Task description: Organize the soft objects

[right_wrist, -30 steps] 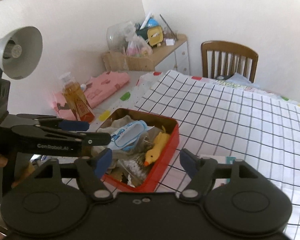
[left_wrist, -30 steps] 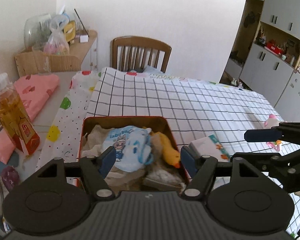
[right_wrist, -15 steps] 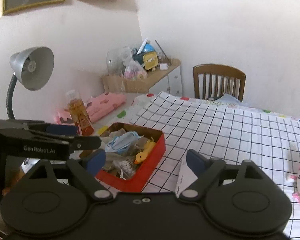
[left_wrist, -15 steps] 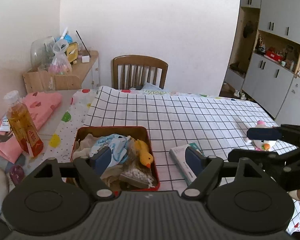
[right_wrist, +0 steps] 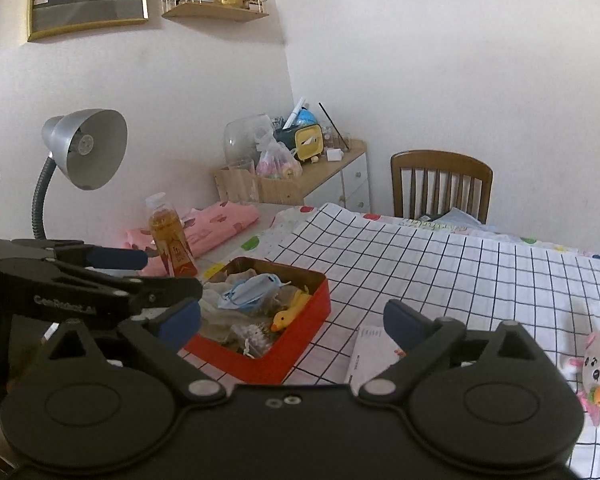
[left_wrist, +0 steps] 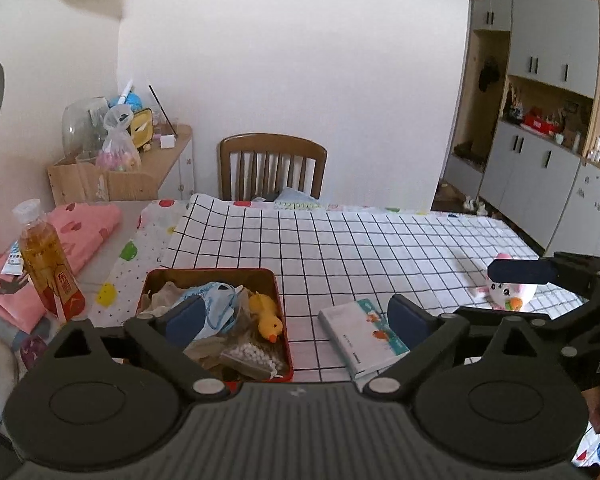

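A red tin (left_wrist: 208, 270) (right_wrist: 260, 364) on the checked tablecloth holds a blue face mask (left_wrist: 216, 304) (right_wrist: 252, 292), a yellow duck (left_wrist: 266, 318) (right_wrist: 288, 316), crumpled cloth and a bag of white beads. A pink-and-white plush toy (left_wrist: 508, 294) (right_wrist: 598, 364) lies on the cloth far to the right. My left gripper (left_wrist: 296, 316) hovers short of the tin, its jaws opening with nothing between them. My right gripper (right_wrist: 292, 320) hangs to the tin's right, jaws also opening and holding nothing. One of its fingers (left_wrist: 520, 272) partly hides the plush.
A small white booklet (left_wrist: 360, 332) (right_wrist: 374, 348) lies right of the tin. An orange drink bottle (left_wrist: 48, 260), folded pink cloth (left_wrist: 84, 224) and a grey desk lamp (right_wrist: 88, 148) stand at the left. A wooden chair (left_wrist: 272, 168) is at the far edge, with cupboards (left_wrist: 540, 160) beyond at the right.
Both grippers have drawn back and upward from the tin while their jaws widened. The tin looks smaller, and the plush toy and booklet have come into fuller view.
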`<action>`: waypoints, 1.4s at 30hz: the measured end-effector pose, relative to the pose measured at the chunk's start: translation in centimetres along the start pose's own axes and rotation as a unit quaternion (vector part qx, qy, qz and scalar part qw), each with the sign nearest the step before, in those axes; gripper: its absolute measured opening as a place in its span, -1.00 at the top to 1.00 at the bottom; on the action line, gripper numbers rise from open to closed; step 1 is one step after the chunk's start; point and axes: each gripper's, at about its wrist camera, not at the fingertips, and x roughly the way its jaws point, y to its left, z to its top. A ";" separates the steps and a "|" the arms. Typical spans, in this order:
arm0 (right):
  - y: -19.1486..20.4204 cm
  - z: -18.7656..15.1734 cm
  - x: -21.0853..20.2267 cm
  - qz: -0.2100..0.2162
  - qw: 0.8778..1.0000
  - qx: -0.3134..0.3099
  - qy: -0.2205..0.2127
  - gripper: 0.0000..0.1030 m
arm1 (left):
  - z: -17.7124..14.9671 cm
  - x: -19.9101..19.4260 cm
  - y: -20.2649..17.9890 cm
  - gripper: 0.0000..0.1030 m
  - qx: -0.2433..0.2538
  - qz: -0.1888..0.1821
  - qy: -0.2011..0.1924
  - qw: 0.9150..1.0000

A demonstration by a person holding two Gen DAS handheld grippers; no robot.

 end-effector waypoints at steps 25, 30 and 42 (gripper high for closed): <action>-0.5 -0.7 -1.8 -0.004 0.999 0.036 -0.020 -1.00 | -0.4 -1.8 -1.8 -0.99 0.011 -0.014 -0.037 0.999; -0.6 -0.8 -2.2 -0.010 0.999 0.040 -0.024 -1.00 | -0.4 -1.9 -1.9 -1.00 0.013 -0.021 -0.036 0.999; -0.6 -1.0 -2.9 -0.018 0.999 0.040 -0.025 -1.00 | -0.3 -2.0 -2.5 -1.00 0.022 -0.022 -0.035 0.999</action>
